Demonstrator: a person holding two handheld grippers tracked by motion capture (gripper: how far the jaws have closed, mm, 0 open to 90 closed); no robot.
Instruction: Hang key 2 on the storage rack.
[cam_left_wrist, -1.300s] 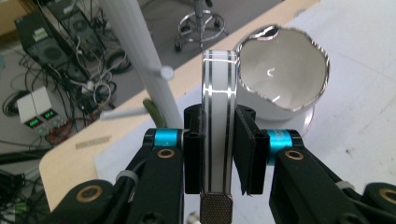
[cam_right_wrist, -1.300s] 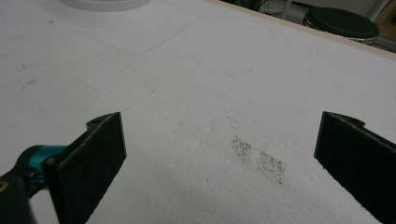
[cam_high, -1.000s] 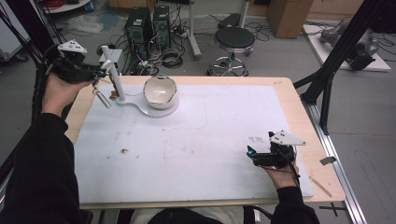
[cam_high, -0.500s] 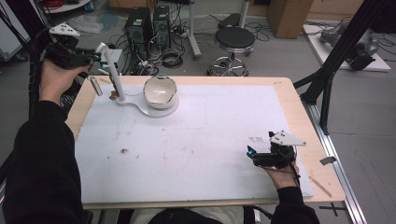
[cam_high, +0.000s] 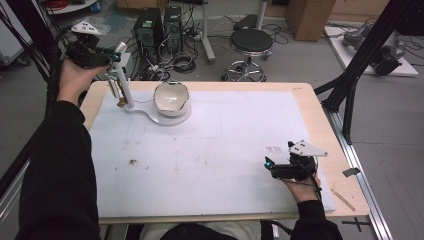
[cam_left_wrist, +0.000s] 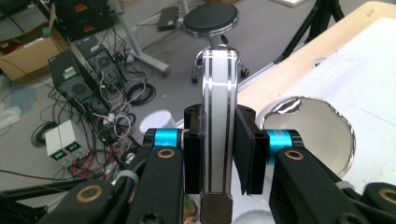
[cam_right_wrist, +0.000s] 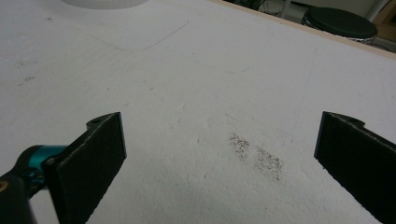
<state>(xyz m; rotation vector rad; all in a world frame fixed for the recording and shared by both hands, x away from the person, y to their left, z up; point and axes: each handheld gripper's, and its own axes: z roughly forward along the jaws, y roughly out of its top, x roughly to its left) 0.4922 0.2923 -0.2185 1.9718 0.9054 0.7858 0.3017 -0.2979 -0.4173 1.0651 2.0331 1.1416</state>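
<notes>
Most of the white mat (cam_high: 215, 150) in front of me is bare, so a gripper could sweep freely across its middle, near side and right. At the far left, the bowl (cam_high: 171, 97) on its white base (cam_high: 150, 111) and the upright post (cam_high: 124, 90) beside it block the way. My right gripper (cam_high: 274, 168) sits at the near right edge, its jaws wide apart over bare mat.

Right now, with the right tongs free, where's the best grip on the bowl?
Probably the bowl's near rim, from above: it sits mouth-up in the white stand, so the thin wall fits between the open right tongs. The left tongs clamp the lever.
</notes>
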